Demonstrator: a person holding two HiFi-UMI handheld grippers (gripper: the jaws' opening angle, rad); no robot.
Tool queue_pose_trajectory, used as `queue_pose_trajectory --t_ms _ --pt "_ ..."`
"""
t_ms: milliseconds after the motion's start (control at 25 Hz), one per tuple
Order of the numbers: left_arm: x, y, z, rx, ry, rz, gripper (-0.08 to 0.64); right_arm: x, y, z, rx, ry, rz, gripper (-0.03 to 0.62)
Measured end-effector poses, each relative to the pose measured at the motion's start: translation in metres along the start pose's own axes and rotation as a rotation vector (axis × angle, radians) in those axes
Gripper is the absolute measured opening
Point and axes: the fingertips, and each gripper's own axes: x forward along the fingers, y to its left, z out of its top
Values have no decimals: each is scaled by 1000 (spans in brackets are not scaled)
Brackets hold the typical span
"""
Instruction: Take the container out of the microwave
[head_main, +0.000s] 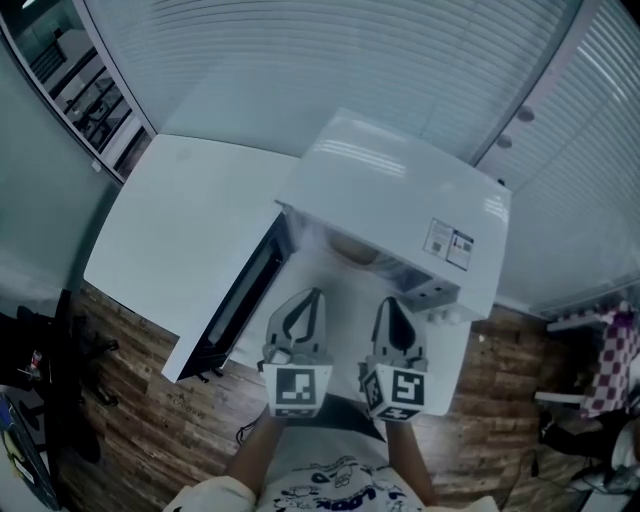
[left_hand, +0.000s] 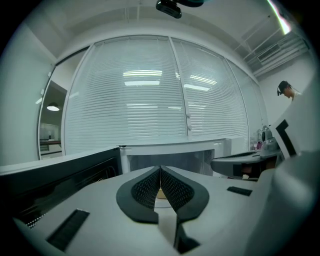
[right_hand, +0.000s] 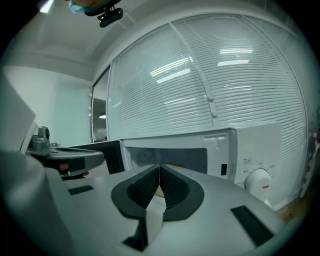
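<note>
1. The white table (head_main: 170, 235) carries the white microwave (head_main: 400, 185), which stands toward its right side.
2. The microwave door (head_main: 238, 305) is swung fully open to the left, with its dark inner face exposed.
3. My left gripper (head_main: 316, 295) and my right gripper (head_main: 390, 302) are side by side, just in front of the open cavity and outside it. Both point into the opening.
4. Left gripper: the jaws are pressed together at the tips, with nothing held between them.
5. Right gripper: the jaws are likewise pressed together and empty.
6. The container (head_main: 352, 250), a pale tan item, sits inside the cavity on its floor. It is beyond both sets of tips and touched by neither.
7. The control dial (right_hand: 258, 181) is on the panel to the right of the cavity.
</note>
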Motion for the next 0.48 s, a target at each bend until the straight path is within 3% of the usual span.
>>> queue_pose_trajectory --t_ms 480 --pt "52 6 -25 -16 68 -107 43 47 -9 -20 46 98 -92 17"
